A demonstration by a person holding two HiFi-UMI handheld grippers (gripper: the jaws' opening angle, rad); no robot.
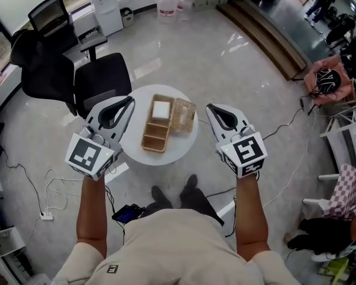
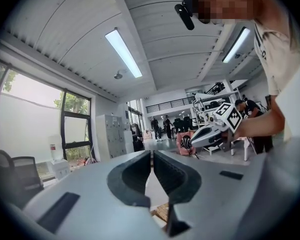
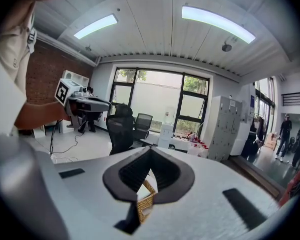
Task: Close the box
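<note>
A wicker box (image 1: 156, 128) with several compartments lies on a small round white table (image 1: 180, 150). Its woven lid (image 1: 183, 115) is swung open to the right. A white block (image 1: 160, 109) fills the far compartment. My left gripper (image 1: 130, 103) hovers above the table's left edge, jaws together and empty. My right gripper (image 1: 208, 107) hovers right of the lid, also shut on nothing. Both are held high, apart from the box. In the left gripper view the jaws (image 2: 153, 156) meet, with a bit of wicker (image 2: 162, 213) below them. The right gripper view shows shut jaws (image 3: 150, 151) over the wicker box (image 3: 146, 201).
Black office chairs (image 1: 100, 79) stand behind the table on the left. Cables trail over the floor on both sides. A pink bag (image 1: 326, 82) lies at the far right near a raised step (image 1: 267, 37). The person's feet (image 1: 178, 192) are at the table's near side.
</note>
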